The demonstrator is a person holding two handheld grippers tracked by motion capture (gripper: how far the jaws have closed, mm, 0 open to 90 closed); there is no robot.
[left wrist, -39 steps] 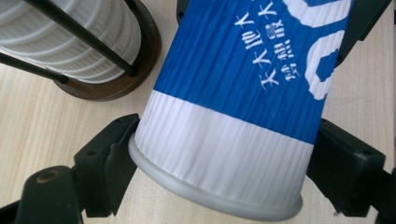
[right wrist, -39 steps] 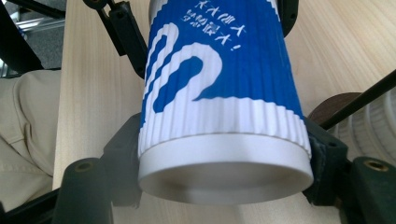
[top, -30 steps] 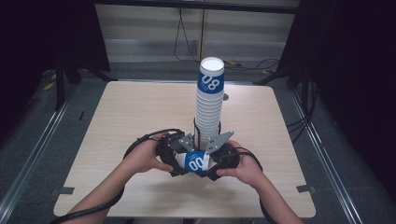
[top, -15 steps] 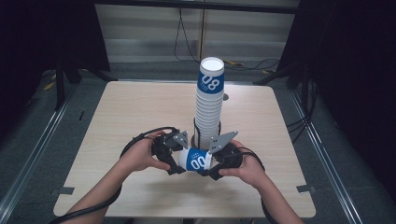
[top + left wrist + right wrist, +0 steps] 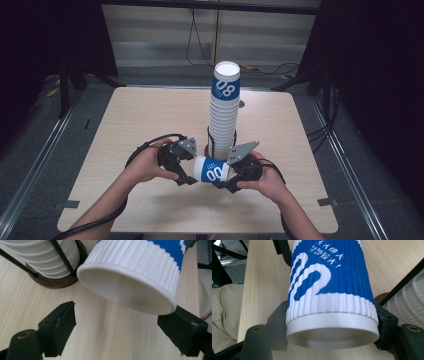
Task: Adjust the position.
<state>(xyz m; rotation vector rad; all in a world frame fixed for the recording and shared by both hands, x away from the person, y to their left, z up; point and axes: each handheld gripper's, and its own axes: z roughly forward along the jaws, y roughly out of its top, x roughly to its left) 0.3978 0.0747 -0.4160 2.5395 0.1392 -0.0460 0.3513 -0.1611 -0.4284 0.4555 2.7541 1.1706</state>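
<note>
A blue-and-white ribbed paper cup (image 5: 212, 170) lies level just above the table, between my two grippers. My right gripper (image 5: 227, 177) is shut on the cup (image 5: 332, 290) near its base, one jaw on each side (image 5: 331, 315). The cup's open mouth (image 5: 135, 272) faces my left gripper (image 5: 119, 311), which is open. Its left jaw is clear of the cup and its right jaw sits close under the rim. In the high view my left gripper (image 5: 187, 175) is at the cup's left end. Behind stands a tall stack of cups (image 5: 224, 110).
The stack (image 5: 42, 257) stands in a black wire holder on a round wooden base (image 5: 57, 281), just behind the held cup. The light wooden table (image 5: 150, 115) stretches bare to both sides. Dark floor, rails and cables surround it.
My left hand has shifted very slightly. The cup and the right gripper have kept still.
</note>
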